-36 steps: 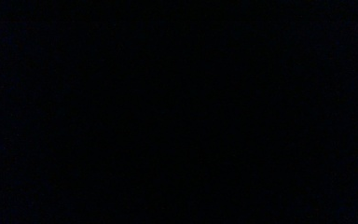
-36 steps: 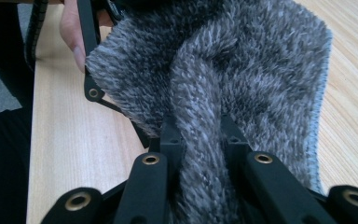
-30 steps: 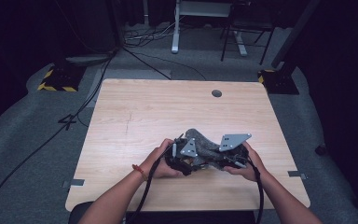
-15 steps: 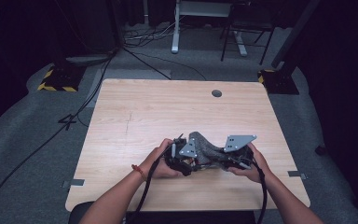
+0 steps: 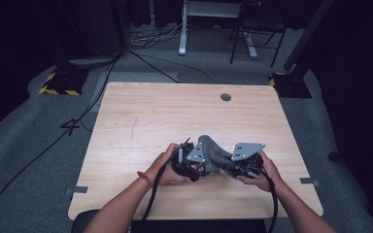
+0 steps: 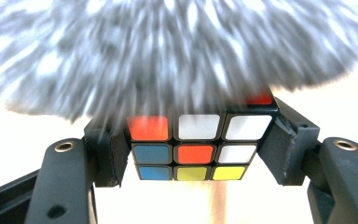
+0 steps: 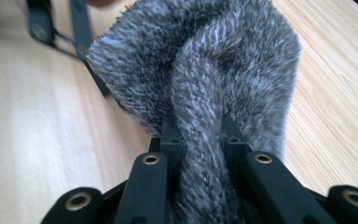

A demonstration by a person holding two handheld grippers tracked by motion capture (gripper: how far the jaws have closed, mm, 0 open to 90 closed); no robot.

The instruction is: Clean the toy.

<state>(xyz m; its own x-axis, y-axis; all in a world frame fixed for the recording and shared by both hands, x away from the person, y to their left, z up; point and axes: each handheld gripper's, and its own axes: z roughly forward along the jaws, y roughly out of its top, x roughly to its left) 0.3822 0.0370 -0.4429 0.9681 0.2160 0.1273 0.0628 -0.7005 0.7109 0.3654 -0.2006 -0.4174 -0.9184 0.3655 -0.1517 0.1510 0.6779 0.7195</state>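
Item: small multicoloured plastic puzzle cube (image 6: 199, 147), sitting clamped between the left gripper (image 6: 193, 154)'s pads, its face showing in the left gripper view, under the cloth. Item: fuzzy grey-and-white cloth (image 5: 213, 154), bunching pinched in the right gripper (image 7: 200, 140), lying at the near middle of the pale wooden table (image 5: 141, 116). Writing: none legible.

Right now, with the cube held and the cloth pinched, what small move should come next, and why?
Probably draw the grey cloth across the cube's top. The left gripper clamps the cube at both sides, so it should stay steady, and the right gripper pinches a fold of the cloth, which already lies over the cube.
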